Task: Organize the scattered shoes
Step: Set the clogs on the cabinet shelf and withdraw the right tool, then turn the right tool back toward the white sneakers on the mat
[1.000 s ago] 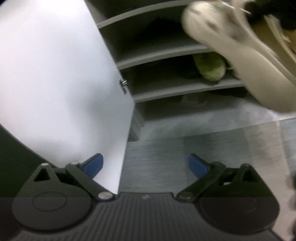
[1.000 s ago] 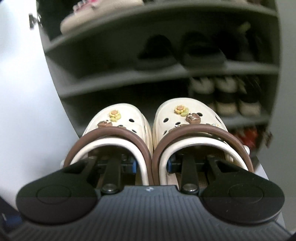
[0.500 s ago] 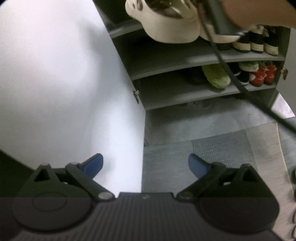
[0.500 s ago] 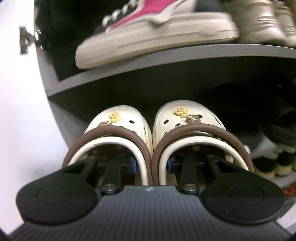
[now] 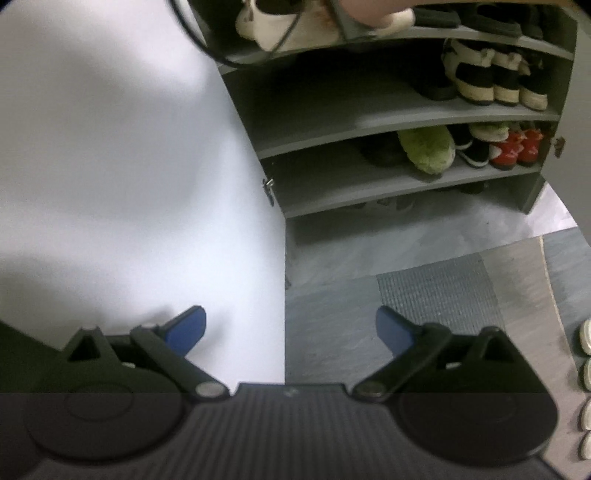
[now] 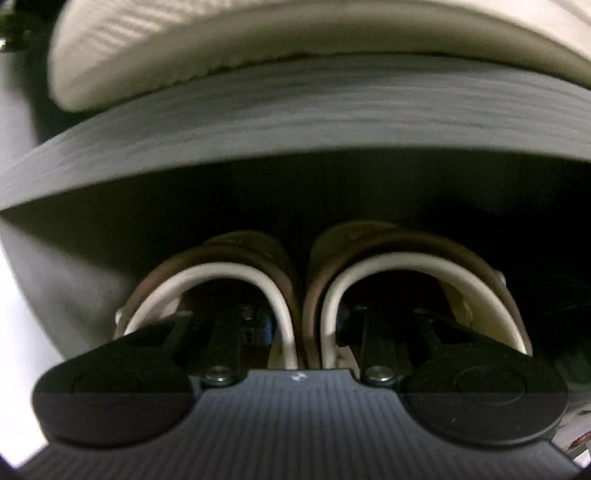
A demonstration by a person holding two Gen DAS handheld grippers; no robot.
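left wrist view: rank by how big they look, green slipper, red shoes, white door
1. white door, nearest the camera, which inflates it
2. green slipper
3. red shoes, the pair slightly smaller than the slipper

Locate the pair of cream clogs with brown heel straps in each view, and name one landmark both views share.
Left wrist view: pair of cream clogs with brown heel straps at the top edge, on an upper shelf, partly behind a hand.
Right wrist view: lower centre, pinched together by the right gripper, toes in the dark compartment.
Shared landmark: grey shoe cabinet.
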